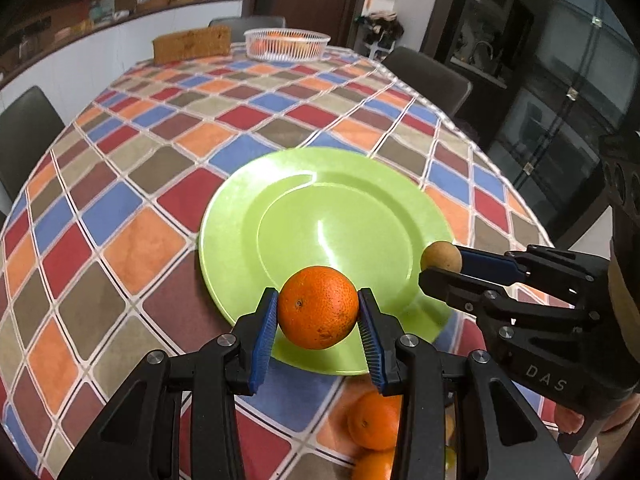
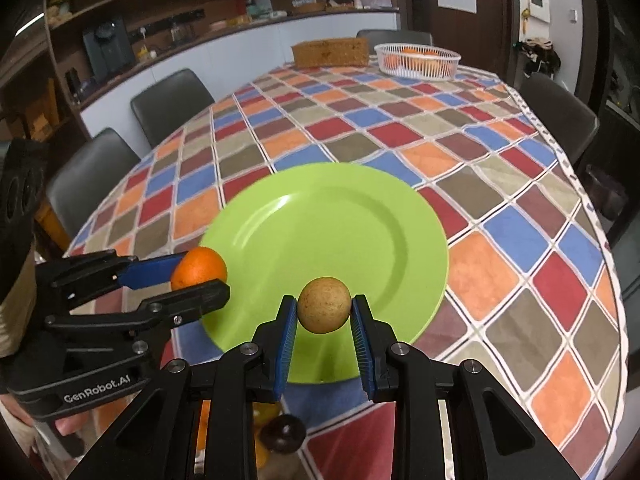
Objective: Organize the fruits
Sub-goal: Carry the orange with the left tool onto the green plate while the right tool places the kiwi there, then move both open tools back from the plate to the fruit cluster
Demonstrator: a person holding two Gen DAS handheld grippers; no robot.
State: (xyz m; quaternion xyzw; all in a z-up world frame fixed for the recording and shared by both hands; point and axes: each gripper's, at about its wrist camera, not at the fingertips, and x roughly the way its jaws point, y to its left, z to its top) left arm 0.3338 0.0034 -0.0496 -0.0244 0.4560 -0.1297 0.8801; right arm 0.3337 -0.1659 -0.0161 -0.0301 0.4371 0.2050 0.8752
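The left gripper (image 1: 318, 312) grips an orange (image 1: 318, 307) and the right gripper (image 2: 324, 312) a small tan fruit (image 2: 324, 311), both above the green plate's (image 1: 344, 216) near rim. Delivery step; each likely needs lowering, then release.

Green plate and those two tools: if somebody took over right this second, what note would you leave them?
Left tool: shut on an orange, held above the near rim of the green plate.
Right tool: shut on a small round tan fruit, also above the plate's near edge.
Done: both fruits picked up; the plate has nothing on it yet.
Left: set both down on the plate. More oranges lie on the tablecloth near you.
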